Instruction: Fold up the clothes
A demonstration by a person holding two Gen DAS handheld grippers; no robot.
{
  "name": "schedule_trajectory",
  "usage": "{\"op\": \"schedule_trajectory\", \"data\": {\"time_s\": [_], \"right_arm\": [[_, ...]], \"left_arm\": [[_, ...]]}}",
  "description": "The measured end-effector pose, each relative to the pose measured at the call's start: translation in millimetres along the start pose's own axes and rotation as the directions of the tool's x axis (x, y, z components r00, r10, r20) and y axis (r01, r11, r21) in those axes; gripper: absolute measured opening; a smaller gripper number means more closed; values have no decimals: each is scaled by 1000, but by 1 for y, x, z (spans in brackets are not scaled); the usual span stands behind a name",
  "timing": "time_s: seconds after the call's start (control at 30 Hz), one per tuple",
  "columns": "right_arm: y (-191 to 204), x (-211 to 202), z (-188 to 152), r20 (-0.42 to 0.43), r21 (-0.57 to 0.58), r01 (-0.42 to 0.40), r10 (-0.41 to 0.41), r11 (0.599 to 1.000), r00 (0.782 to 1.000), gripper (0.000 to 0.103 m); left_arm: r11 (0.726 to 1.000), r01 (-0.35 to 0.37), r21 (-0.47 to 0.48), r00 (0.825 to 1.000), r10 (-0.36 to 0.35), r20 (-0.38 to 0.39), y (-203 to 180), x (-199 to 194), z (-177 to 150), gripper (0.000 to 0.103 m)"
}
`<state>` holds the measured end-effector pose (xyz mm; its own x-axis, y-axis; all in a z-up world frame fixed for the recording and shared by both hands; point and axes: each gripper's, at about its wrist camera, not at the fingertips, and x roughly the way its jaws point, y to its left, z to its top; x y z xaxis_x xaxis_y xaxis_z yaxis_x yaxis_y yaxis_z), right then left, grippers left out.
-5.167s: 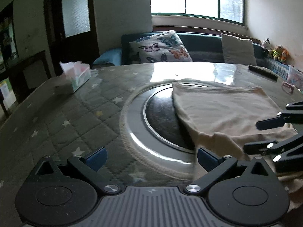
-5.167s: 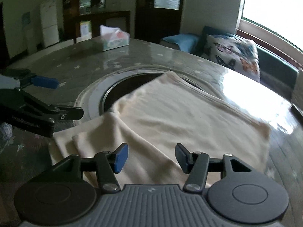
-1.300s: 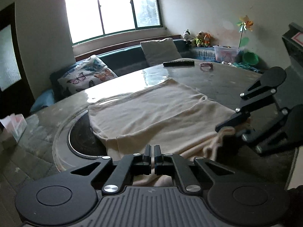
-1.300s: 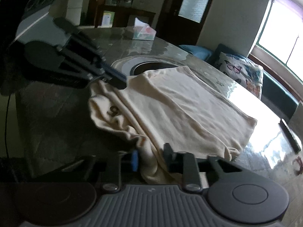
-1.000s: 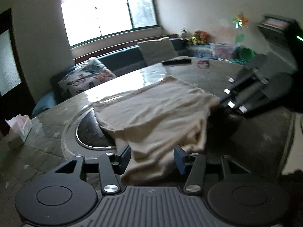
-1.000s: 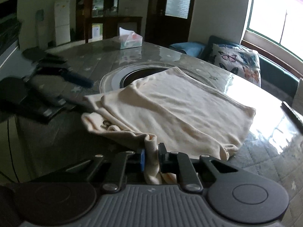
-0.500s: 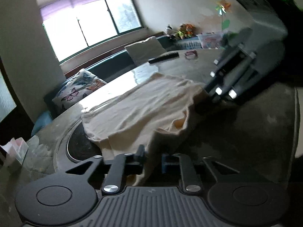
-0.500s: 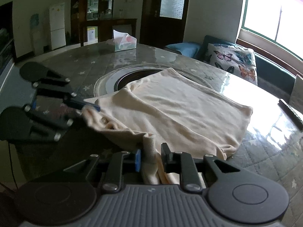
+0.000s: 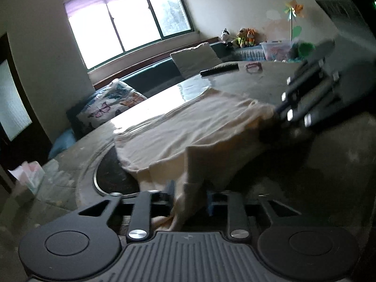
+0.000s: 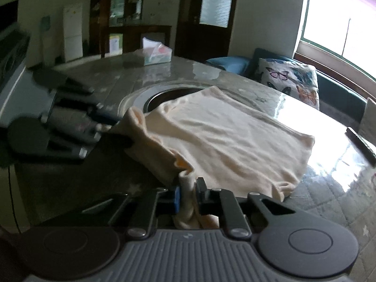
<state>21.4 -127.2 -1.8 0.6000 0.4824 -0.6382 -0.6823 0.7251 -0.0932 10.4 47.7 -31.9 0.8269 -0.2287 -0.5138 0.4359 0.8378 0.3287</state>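
We see the shirt (image 10: 225, 138) as soft, matt cream cloth, faintly napped and creased. The tabletop (image 10: 333, 188) looks like glossy glass over a quilted, star-printed cloth, throwing back the window light. Its inset ring (image 10: 134, 98) reads as brushed metal, though blur makes this uncertain. Both grippers, left (image 9: 189, 193) and right (image 10: 188, 193), are matt black plastic with ribbed bases, shiny metal rivets and blue pads on the fingers (image 10: 176, 197). The cushion (image 10: 291, 82) is printed cloth.

no legible text, labels or numbers anywhere (frames blurred, dim)
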Motion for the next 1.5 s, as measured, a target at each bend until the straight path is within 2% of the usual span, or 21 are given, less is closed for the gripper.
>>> {"op": "schedule_trajectory", "data": {"time_s": [0.2,0.23,0.27,0.33,0.37,0.6,0.87,1.0,1.17,1.5], "right_arm": [[-5,-4,5,12,26,4,-4,1000,1000,10],[-5,-5,5,14,27,6,-6,1000,1000,10],[-5,-5,6,15,27,8,-9,1000,1000,10],[-4,-6,6,17,29,12,-13,1000,1000,10],[-3,-7,6,20,25,13,-14,1000,1000,9],[0,-34,4,50,9,16,-17,1000,999,9],[17,-97,-9,72,16,-53,51,998,996,9],[25,-123,-8,79,-5,-67,67,998,995,8],[22,-127,0,91,-23,-56,58,998,994,8],[-23,-81,44,94,0,-33,33,999,995,5]], "left_arm": [[998,-36,51,999,37,-12,-1,1,-15,37],[998,-35,52,999,35,-14,0,1,-15,30],[998,-30,48,999,31,-20,1,1,-15,19],[999,-22,37,999,23,-22,3,0,-15,8],[999,-17,28,1000,17,-17,5,-3,-15,6],[1000,28,4,999,-28,22,4,-42,-4,5],[998,70,-4,997,-70,22,-12,-114,8,5],[997,74,9,997,-74,30,-14,-129,16,5],[997,67,-39,997,-65,39,0,-115,27,5],[992,68,-111,998,-69,-6,44,-41,53,6]]}}
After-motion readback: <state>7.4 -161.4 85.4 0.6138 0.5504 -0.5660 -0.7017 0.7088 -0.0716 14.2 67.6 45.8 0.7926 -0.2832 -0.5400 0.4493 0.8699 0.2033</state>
